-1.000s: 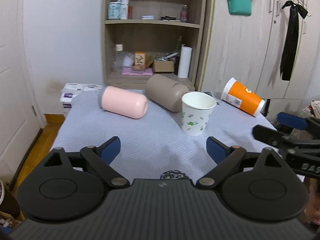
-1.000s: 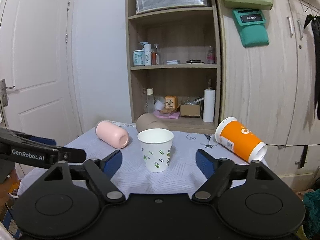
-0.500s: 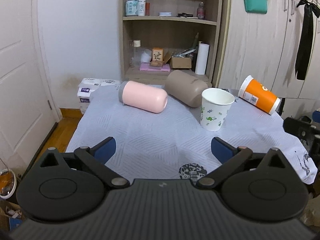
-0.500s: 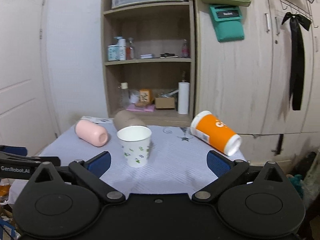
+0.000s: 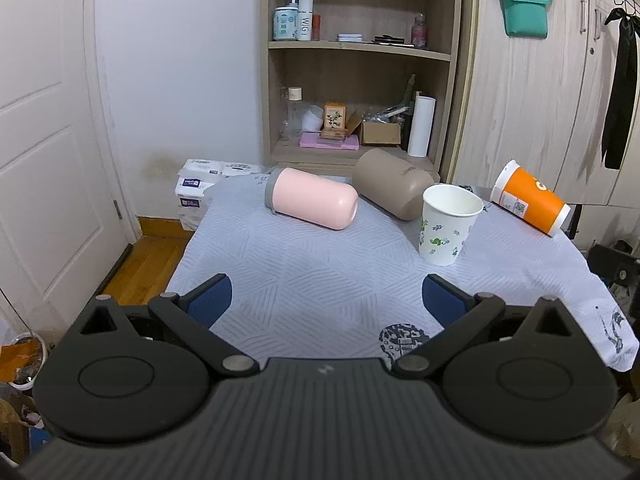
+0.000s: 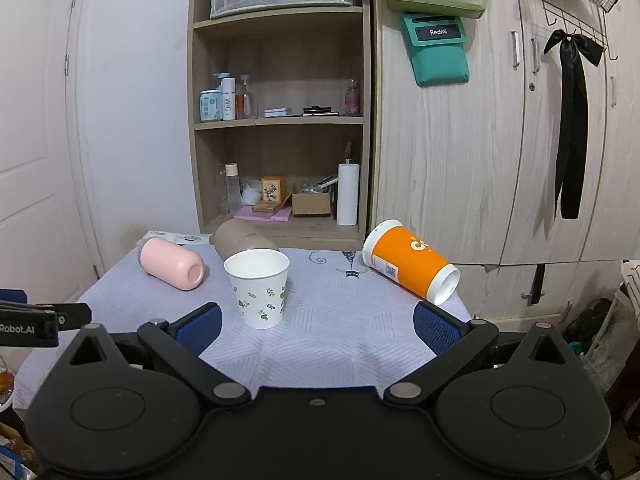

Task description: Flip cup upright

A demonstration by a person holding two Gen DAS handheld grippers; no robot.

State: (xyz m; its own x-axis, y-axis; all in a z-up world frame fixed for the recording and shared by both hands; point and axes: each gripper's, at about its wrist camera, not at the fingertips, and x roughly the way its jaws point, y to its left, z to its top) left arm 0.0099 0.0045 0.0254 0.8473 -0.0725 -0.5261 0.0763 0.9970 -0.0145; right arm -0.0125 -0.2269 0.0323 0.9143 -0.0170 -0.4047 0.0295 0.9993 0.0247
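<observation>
A wooden shelf unit (image 6: pixel 280 120) with bottles stands beside a wardrobe (image 6: pixel 500 152)

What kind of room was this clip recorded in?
Likely a bedroom or spare room at home: a cloth-covered table stands before an open shelf unit of toiletries and oddments, beside wood-grain wardrobe doors and a white panelled door.

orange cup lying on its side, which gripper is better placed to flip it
Right, probably. The orange cup lies at the table's right edge, just beyond the right gripper. From the left gripper it sits far right, past the upright white cup. Both are open, empty.
</observation>
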